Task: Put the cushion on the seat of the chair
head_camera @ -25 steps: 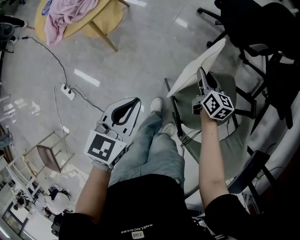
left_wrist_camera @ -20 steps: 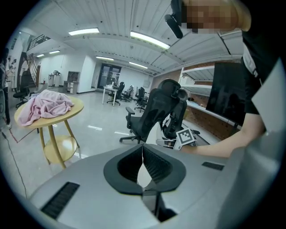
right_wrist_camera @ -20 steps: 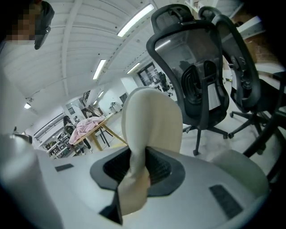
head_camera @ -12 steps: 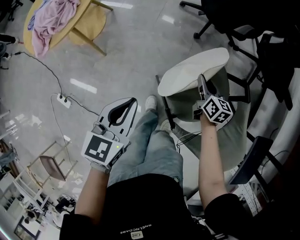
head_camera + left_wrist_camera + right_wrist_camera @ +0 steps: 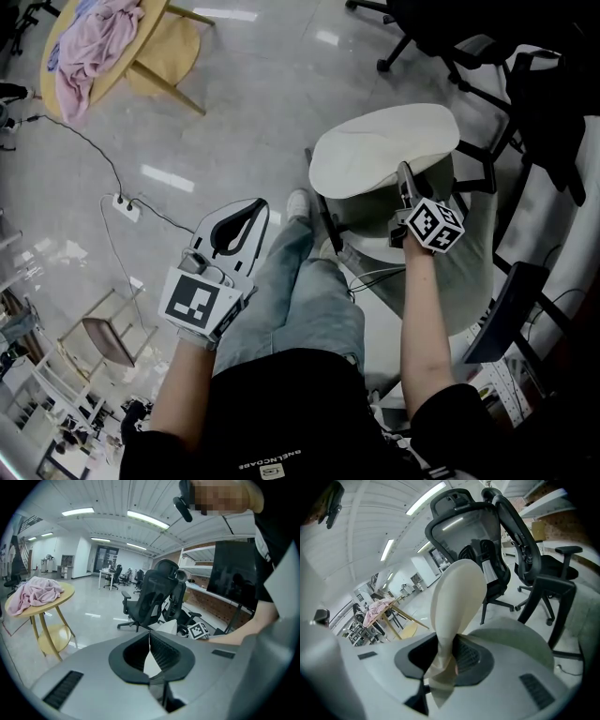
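Right tongs pinch the cream cushion by its edge over the chair seat, centre right. The next move is probably to lower it flat and release. Left tongs pressed together, empty.

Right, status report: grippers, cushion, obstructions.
Left gripper shut, empty. Right gripper clamped on cushion edge. Cushion held flat over chair seat, not released. No obstruction seen on seat.
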